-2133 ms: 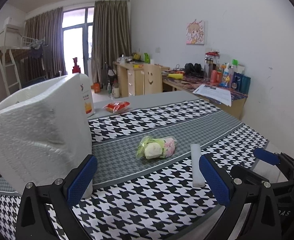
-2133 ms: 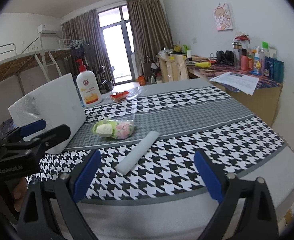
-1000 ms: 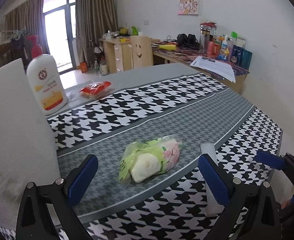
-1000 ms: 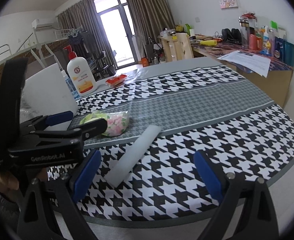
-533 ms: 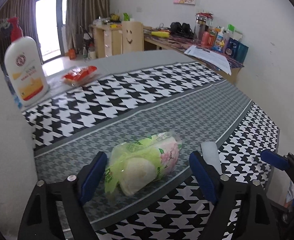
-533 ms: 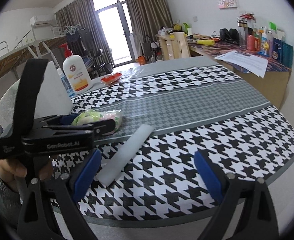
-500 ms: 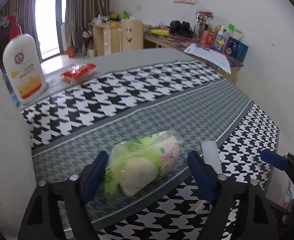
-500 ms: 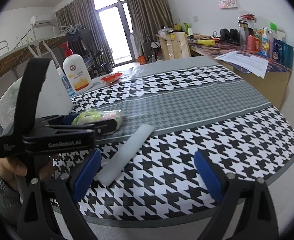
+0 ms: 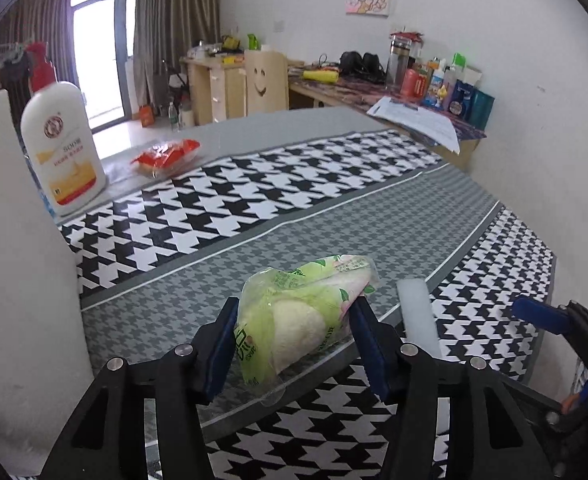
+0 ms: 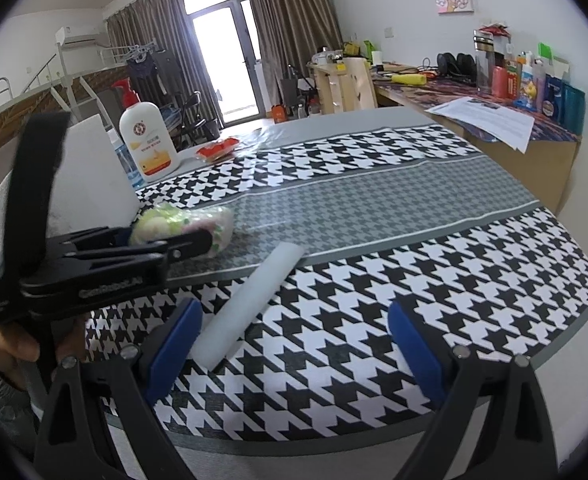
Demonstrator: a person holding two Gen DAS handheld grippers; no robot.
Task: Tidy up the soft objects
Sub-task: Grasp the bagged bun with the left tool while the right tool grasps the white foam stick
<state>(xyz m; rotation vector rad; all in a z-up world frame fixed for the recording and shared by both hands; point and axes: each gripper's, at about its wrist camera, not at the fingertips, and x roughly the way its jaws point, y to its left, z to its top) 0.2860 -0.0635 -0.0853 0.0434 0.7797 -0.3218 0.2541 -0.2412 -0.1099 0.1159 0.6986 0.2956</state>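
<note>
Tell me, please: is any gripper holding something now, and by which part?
The left gripper is closed on the green plastic bag, gripping its two sides near the middle. The right gripper is open and holds nothing.

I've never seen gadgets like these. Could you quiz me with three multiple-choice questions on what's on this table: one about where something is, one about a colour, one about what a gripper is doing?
1. Where does the white foam stick lie?
A. On the houndstooth tablecloth, right of the green snack bag
B. Standing upright next to the lotion bottle
C. Inside the foam block

2. What colour is the pump on the lotion bottle?
A. Blue
B. Red
C. Green

3. What is the left gripper doing?
A. Hanging wide open over bare cloth
B. Gripping the foam stick
C. Closed on the green snack bag

Answers: 1 A, the stick lies flat on the cloth beside the bag. 2 B, a red pump tops the white bottle. 3 C, its blue fingers press both sides of the bag, while the right gripper is open.
</note>
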